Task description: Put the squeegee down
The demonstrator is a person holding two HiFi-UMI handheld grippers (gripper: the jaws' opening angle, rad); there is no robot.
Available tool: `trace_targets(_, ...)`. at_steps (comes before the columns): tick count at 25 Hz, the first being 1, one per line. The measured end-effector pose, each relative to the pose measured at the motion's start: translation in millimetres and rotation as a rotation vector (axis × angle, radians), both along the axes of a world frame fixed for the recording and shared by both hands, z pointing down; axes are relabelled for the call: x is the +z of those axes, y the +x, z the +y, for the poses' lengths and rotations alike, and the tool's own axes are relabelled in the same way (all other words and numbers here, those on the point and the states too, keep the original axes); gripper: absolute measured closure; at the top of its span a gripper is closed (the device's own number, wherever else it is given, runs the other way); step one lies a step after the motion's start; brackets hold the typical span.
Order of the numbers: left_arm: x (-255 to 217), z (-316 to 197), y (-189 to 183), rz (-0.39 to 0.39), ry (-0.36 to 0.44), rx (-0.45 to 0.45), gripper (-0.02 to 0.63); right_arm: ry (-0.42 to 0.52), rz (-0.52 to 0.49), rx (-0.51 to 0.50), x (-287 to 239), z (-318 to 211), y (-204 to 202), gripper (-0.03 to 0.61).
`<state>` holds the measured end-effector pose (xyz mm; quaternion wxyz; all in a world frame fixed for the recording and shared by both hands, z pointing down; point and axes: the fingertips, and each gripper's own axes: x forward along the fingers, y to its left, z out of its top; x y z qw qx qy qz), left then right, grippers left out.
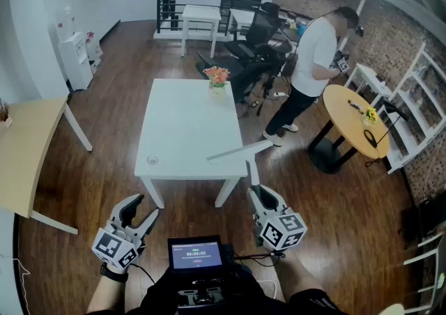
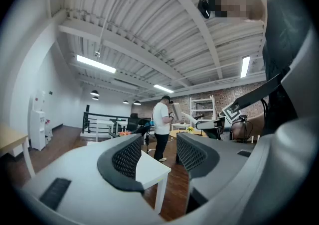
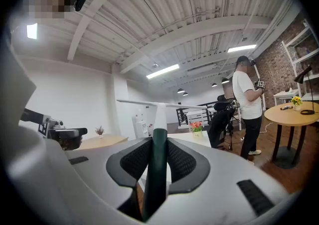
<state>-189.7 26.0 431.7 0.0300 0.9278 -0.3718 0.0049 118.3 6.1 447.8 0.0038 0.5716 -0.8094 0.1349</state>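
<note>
Now, right gripper (image 1: 256,194): jaws pinch the squeegee (image 1: 240,151) by its dark handle; shaft points straight ahead, blade crosswise.
Left gripper (image 1: 145,208): jaws spread, empty, farther from it.
White table (image 1: 181,125): just ahead, the likely landing spot.

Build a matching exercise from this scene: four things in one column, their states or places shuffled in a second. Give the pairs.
Things
1. left gripper
2. right gripper
3. flowers
4. round table

States or places
A. on the white table
B. open, empty
C. beside the standing person
D. shut on the squeegee

Pairs: 1-B, 2-D, 3-A, 4-C
</note>
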Motion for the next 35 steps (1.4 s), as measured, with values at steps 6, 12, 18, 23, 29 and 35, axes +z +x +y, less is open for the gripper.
trace_targets(6, -0.4, -13.9, -4.6, 0.006, -0.004, 0.011, 0.383, -0.041, 0.051, 0.008, 10.1, -40.0, -0.8, 0.46)
trace_targets(12, 8.6, -42.5, 5.3, -0.013, -0.026, 0.029, 0.383, -0.1, 0.099, -0.002, 37.4, -105.7, 3.9, 0.46)
trace_targets(18, 22.5, -86.6, 30.6, -0.036, -0.05, 0.028, 0.383, -0.173, 0.163, -0.003, 97.5, -189.9, 27.0, 0.46)
trace_targets(23, 37.3, -139.6, 50.1, -0.053, -0.096, 0.004, 0.383, -0.268, 0.229, -0.026, 171.8, -263.5, 43.9, 0.46)
trace_targets(29, 24.8, -204.7, 87.1, -0.034, -0.166, -0.03, 0.383, -0.394, 0.257, -0.044, 247.9, -339.3, 63.4, 0.46)
trace_targets(35, 43.4, -255.8, 104.8, -0.069, -0.219, -0.065, 0.383, -0.536, 0.318, -0.084, 328.3, -385.7, 74.5, 0.46)
